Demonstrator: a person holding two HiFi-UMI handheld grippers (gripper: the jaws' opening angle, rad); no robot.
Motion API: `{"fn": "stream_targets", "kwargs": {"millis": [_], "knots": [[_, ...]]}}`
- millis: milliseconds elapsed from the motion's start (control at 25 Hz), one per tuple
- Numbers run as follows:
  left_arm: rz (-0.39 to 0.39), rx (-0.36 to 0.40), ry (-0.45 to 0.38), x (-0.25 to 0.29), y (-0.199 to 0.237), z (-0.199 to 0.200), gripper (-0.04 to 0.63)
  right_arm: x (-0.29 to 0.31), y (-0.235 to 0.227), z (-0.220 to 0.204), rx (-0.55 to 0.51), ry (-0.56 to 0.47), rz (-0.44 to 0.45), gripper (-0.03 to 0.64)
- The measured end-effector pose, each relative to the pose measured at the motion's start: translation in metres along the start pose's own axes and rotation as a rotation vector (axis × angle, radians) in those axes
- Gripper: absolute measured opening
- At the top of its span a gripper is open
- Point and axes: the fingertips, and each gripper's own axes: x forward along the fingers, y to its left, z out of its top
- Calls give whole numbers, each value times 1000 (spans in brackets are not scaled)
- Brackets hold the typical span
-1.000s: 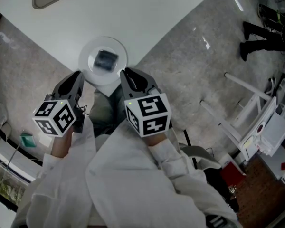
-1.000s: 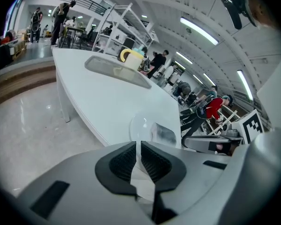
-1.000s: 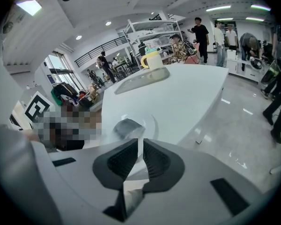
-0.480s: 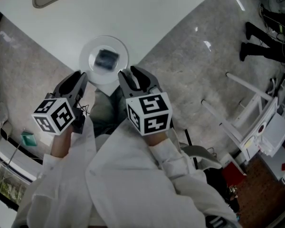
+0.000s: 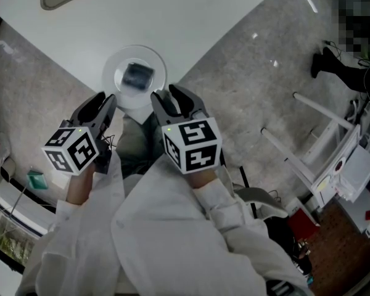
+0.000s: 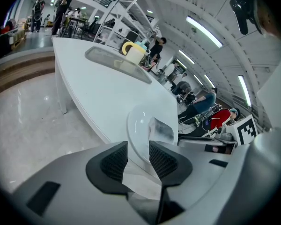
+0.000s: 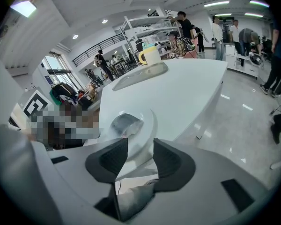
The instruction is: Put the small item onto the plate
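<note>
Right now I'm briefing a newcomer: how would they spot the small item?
On the corner of the white table nearest the person sits a round white plate. The small item lies in its middle: a squarish dark grey lump, the only thing on the plate.

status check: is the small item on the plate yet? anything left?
Done: the small item lies on the plate at the corner of the table. In hand: nothing. The left gripper and right gripper sit by the plate's near rim, their jaws have just been opening, and the pads press on nothing. Left: probably only backing both grippers away.
</note>
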Motion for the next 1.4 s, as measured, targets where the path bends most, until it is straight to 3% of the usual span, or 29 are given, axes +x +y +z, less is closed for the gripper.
{"fn": "stream_targets", "kwargs": {"millis": [1080,1400], "knots": [[18,8,-14,-2,-4,0,137,5,9,-3,4,9,37,155],[3,-22,4,-3,-5,1,138,4,11,-1,3,11,42,155]]}}
